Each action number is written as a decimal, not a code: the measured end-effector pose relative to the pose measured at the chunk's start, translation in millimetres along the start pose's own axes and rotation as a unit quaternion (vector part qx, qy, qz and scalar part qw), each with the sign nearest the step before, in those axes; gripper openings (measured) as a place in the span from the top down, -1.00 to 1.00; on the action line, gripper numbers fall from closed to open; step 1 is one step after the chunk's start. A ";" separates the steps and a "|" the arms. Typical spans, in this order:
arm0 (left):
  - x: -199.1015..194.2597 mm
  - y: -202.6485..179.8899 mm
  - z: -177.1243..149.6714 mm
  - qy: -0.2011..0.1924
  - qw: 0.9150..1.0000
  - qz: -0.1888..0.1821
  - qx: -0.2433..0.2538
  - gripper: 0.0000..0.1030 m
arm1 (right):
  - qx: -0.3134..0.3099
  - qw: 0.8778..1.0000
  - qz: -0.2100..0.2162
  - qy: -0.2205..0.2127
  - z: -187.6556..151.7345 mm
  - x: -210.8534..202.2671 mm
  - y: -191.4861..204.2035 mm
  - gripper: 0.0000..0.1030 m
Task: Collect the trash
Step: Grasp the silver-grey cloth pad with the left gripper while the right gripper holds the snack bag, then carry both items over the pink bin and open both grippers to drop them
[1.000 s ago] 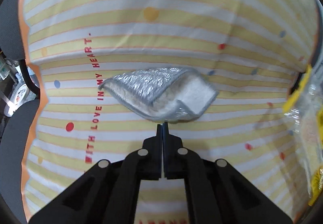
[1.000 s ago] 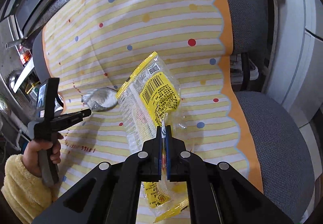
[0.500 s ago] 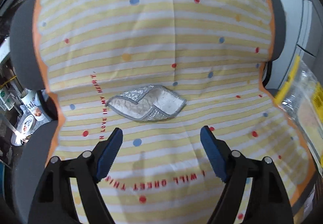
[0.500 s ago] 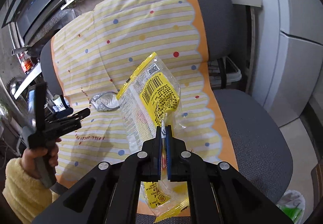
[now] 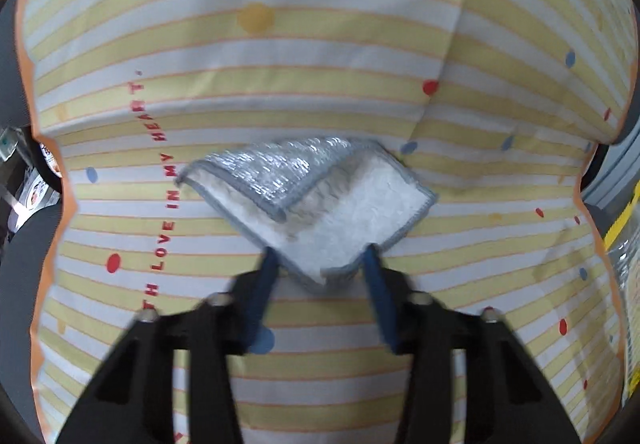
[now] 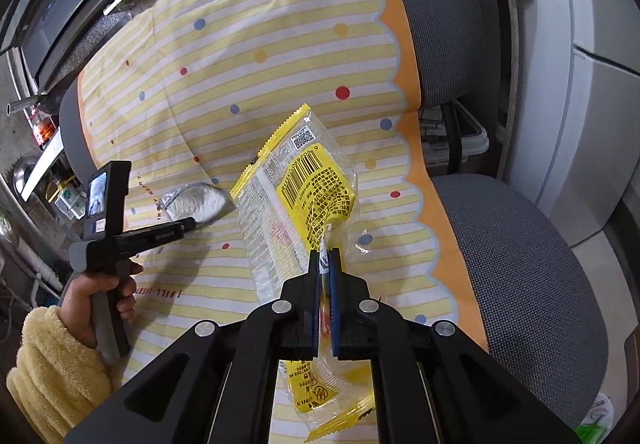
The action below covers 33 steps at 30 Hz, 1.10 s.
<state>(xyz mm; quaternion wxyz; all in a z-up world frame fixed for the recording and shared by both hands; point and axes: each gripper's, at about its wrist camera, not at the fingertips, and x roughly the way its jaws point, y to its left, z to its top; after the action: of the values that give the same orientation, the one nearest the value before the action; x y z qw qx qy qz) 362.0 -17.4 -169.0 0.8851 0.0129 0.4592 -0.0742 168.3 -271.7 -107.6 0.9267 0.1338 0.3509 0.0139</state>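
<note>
The left tongs (image 5: 320,256), just closing, straddle the folded cloth (image 5: 316,200); the right tongs (image 6: 325,256) pinch the yellow wrapper (image 6: 304,196).

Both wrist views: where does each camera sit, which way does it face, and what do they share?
Left wrist: on the left gripper, angled down at the striped cloth; its blue pads have been closing around a corner of the folded silver-and-white pad, not yet pressing it.
Right wrist: on the right gripper, angled down across the cloth-covered grey chairs; it is shut on the yellow plastic wrapper; the left hand and a fuzzy yellow sleeve show.
Shared: cloth, silver-and-white pad, wrapper, left gripper.
</note>
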 end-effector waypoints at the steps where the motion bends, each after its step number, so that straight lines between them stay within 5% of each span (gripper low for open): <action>1: -1.0 -0.5 -0.8 0.003 1.000 -0.011 0.006 0.86 | 0.003 1.000 0.000 0.001 -0.8 0.0 -1.7 0.91; 9: -75.1 -15.4 -31.3 -0.037 0.996 -0.078 0.023 0.97 | 0.010 1.000 0.002 -0.019 -6.3 -40.1 -4.1 0.91; 19: -201.2 -81.7 -112.4 -0.105 0.977 -0.169 0.072 0.97 | 0.028 0.998 -0.030 -0.056 -40.7 -126.4 -21.0 0.91; 27: -233.1 -156.4 -161.6 -0.094 0.954 -0.252 0.133 0.97 | 0.066 0.991 -0.087 -0.074 -86.9 -193.2 -69.0 0.91; 33: -259.2 -227.0 -182.5 -0.095 0.923 -0.317 0.195 0.97 | 0.108 0.978 -0.154 -0.087 -124.4 -248.0 -118.0 0.91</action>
<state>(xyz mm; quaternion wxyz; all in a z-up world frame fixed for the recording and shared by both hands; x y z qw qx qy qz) 34.4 -194.3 -53.0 0.8348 0.0314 0.3295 -0.4400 -108.0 -385.5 -66.9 0.9249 0.1781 0.2848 -0.1782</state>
